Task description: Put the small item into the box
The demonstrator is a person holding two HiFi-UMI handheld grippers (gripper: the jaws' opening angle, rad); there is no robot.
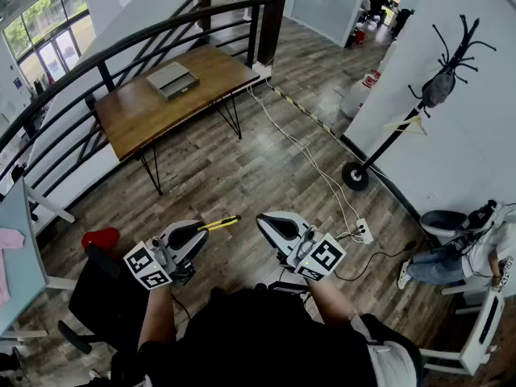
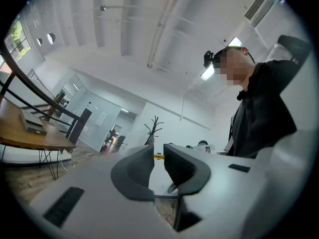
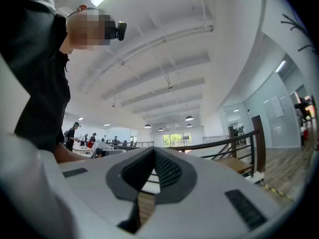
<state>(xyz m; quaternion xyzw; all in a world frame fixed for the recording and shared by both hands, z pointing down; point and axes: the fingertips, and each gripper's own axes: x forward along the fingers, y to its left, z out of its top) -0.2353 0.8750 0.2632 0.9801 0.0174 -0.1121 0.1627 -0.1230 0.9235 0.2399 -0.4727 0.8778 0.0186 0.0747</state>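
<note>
The left gripper point(image 1: 196, 230) point(image 2: 158, 151) is clenched to a narrow slit. A thin yellow item point(image 1: 219, 223) point(image 2: 158, 156) is nipped at the jaw tips and sticks out beyond them. This gripper hangs close to the person's body, well apart from the wooden table point(image 1: 137, 115) point(image 2: 25, 137) and on its near side. Its marker cube point(image 1: 147, 266) faces up.

The grey box point(image 1: 172, 80) point(image 2: 31, 124) lies flat on the table top, near the far edge, with bare wood all round it.

A black chair point(image 1: 101, 297) and a red thing point(image 1: 101, 238) stand well short of the table's left end, just beside the left gripper. The dark railing point(image 1: 121, 43) point(image 3: 219, 143) runs along the far side of the table and closes that edge off.

Between the table's near edge and the grippers lies a wide stretch of bare plank floor point(image 1: 234, 176).

The right gripper point(image 1: 268, 222) point(image 3: 152, 151) is clamped shut, its pads meeting at the tips with nothing between them. It hangs beside the left one, equally far from the table.

White cables point(image 1: 310, 160) trail across the floor from the table's right corner to a power strip point(image 1: 362, 230) near the right gripper.

Well to the right of the table, a black coat rack point(image 1: 419, 95) point(image 2: 153, 128) stands against the white wall. A seated person point(image 1: 459, 252) is farther right again.
</note>
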